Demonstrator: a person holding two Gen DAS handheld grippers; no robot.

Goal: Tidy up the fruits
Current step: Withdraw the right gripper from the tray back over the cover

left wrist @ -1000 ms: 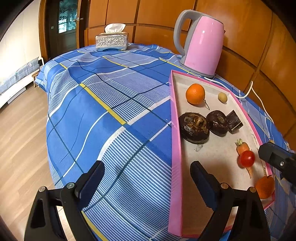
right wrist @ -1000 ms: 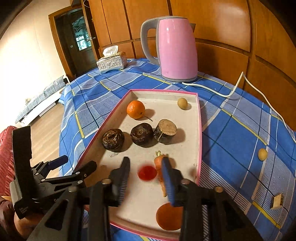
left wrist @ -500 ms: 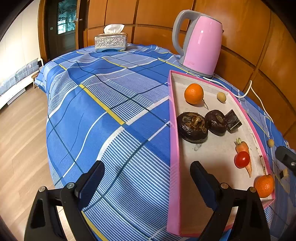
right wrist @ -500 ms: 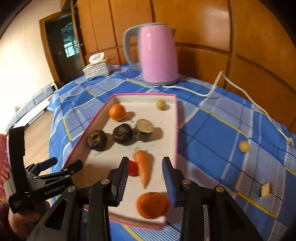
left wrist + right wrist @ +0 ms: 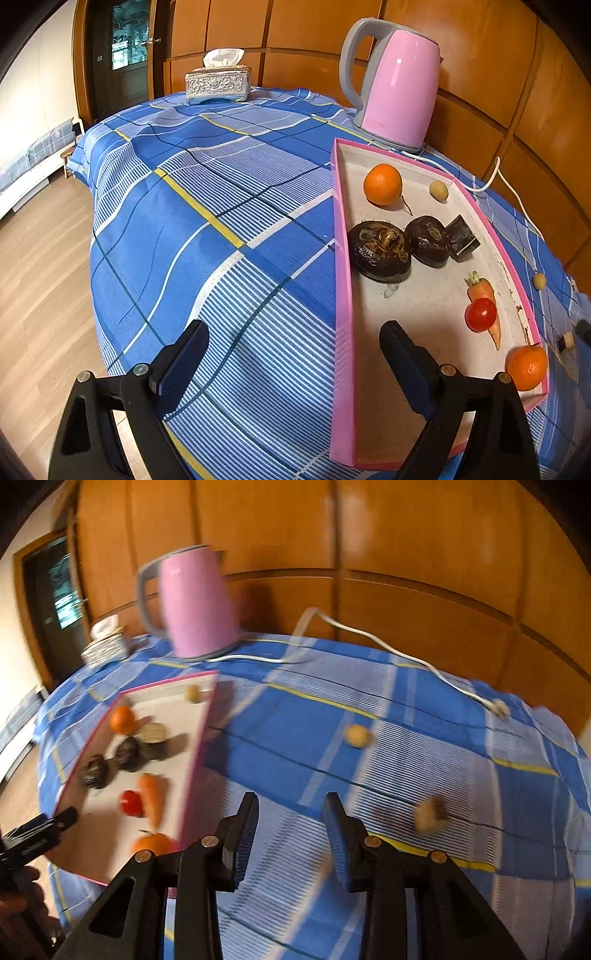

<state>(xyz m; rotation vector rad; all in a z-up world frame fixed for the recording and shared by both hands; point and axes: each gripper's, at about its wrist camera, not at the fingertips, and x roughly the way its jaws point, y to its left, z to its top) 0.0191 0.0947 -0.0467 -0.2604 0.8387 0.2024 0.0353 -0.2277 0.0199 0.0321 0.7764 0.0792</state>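
Note:
A pink-rimmed tray (image 5: pixel 341 295) on the blue plaid cloth holds two oranges (image 5: pixel 382 184), a red tomato (image 5: pixel 480 314) on a carrot (image 5: pixel 484 295), two dark round fruits (image 5: pixel 380 251), a dark block (image 5: pixel 461 236) and a small yellow fruit (image 5: pixel 438 191). My left gripper (image 5: pixel 291 369) is open and empty, straddling the tray's near left rim. My right gripper (image 5: pixel 290 834) is open and empty over the cloth right of the tray (image 5: pixel 195 760). A small yellow fruit (image 5: pixel 357 735) and a tan chunk (image 5: pixel 430 814) lie loose on the cloth ahead of it.
A pink kettle (image 5: pixel 397 88) stands behind the tray, its white cord (image 5: pixel 369 635) trailing across the cloth to the right. A tissue box (image 5: pixel 218 83) sits at the far end. Wood panels back the table; the floor drops off at left.
My right gripper has left the tomato on the tray and swung right, off the tray, over the cloth. The left gripper has not moved.

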